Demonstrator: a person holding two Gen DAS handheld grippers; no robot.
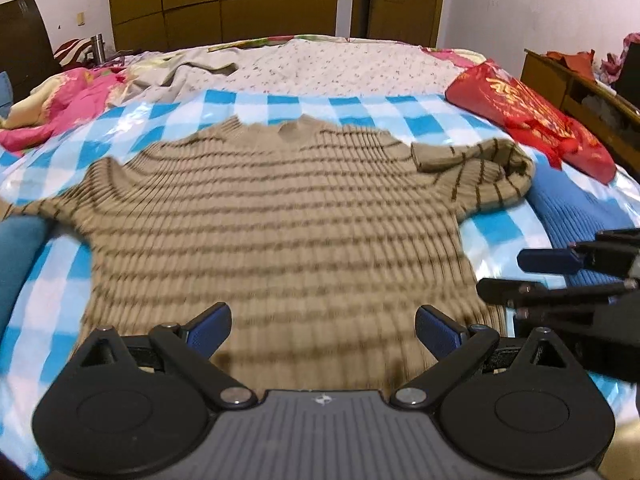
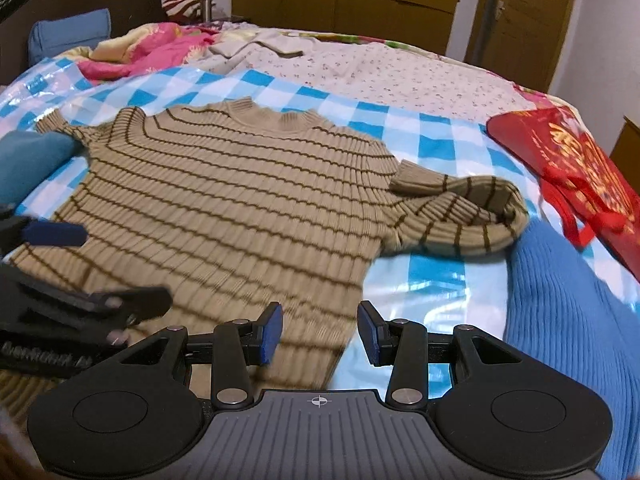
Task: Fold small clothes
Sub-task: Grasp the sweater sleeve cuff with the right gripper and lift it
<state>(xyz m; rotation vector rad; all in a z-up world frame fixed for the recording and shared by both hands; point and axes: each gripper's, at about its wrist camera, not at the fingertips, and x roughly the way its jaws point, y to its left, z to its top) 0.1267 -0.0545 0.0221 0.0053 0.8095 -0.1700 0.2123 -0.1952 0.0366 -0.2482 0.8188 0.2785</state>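
The red bag (image 1: pixel 532 116) at the bed's right edge carries large gold characters, too blurred and foreshortened to read in either view; the left gripper (image 2: pixel 60 280), seen from the right wrist camera, bears a line of pale lettering along its dark side, smeared past reading; each gripper body has a small emblem at its middle, a crosshair mark on the right gripper (image 2: pixel 319 334); nothing else legible.

Both wrist views look steeply down, close over the same striped sweater (image 1: pixel 276 216), side by side.
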